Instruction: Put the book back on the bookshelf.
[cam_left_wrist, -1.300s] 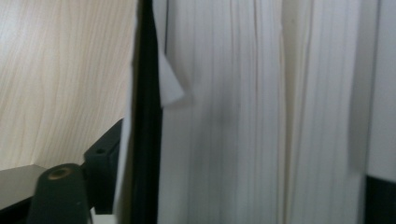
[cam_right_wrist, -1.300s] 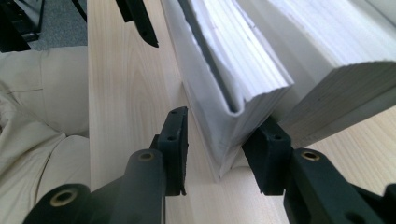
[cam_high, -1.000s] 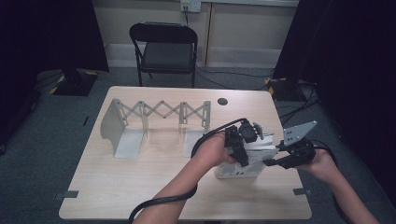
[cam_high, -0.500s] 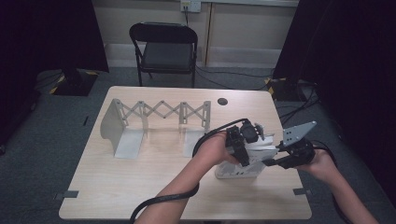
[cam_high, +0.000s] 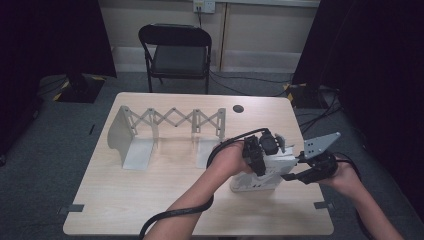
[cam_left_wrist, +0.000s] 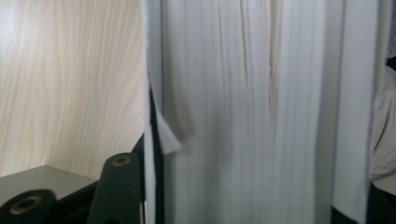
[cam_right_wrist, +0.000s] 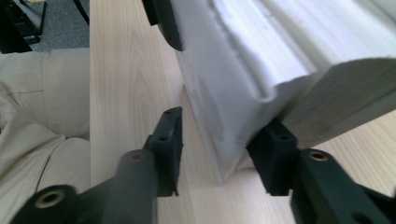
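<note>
Two grippers, one white book, one empty rack.

**High view.**
- My left gripper (cam_high: 256, 159) is set on the top of the white book (cam_high: 257, 181). The book stands on edge at the right front of the table (cam_high: 150, 200).
- My right gripper (cam_high: 289, 176) comes at the same book from its right end, low down.
- The expanding rack (cam_high: 170, 122), a scissor lattice with plate dividers, sits at the left and middle of the table, well apart from the book. Nothing stands in it.
- Progress, as I judge it: the book is up on edge and under my hands, but it is not yet in the rack. The carry across and the setting between dividers are left to do.

**Left gripper view.**
- Page edges and the cover of the book run up the frame. One of my jaws lies along the cover at lower left.
- The other jaw is barely visible at the frame edge, so I cannot tell whether this pair is clamped.

**Right gripper view.**
- My jaws stand apart, straddling the book's lower corner.
- One jaw is against the book and the other is clear of it with bare table between. Nothing is gripped.
- Beige cloth (cam_right_wrist: 37, 116), the person's clothing, lies beyond the table edge.

**Surface and room.**
- The tabletop is pale wood grain with a dark round disc (cam_high: 238, 108) near the far edge.
- A folding chair (cam_high: 177, 50) stands behind the table.
- The floor is grey carpet with cables (cam_high: 310, 107) on it, and there are black curtains at both sides.
</note>
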